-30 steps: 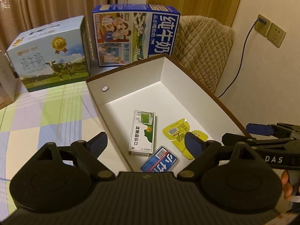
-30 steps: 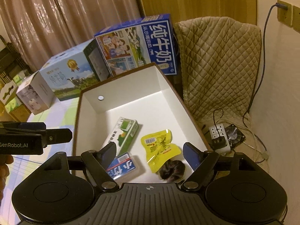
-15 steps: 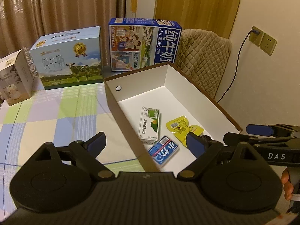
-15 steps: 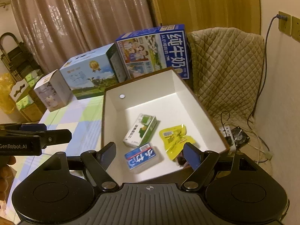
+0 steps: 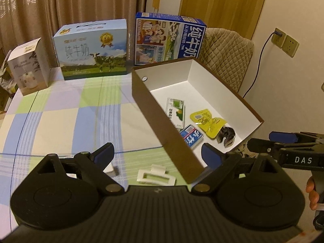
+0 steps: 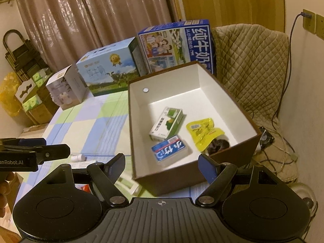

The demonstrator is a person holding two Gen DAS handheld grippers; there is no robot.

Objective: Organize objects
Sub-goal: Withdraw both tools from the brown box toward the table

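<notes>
The left gripper [image 5: 157, 154], jaws spread and empty, hangs nearest the white hair clip [image 5: 156, 176], whose long axis runs left-right.

a home room: curtains [image 5: 60, 2], checked tablecloth [image 5: 60, 121], quilted chair [image 6: 249, 60], milk cartons [image 5: 91, 48]

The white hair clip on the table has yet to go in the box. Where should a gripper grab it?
White hair clip lies flat beside the brown box. Probably come from above and pinch across its narrow width, over the open rectangular frame's long bars.
</notes>
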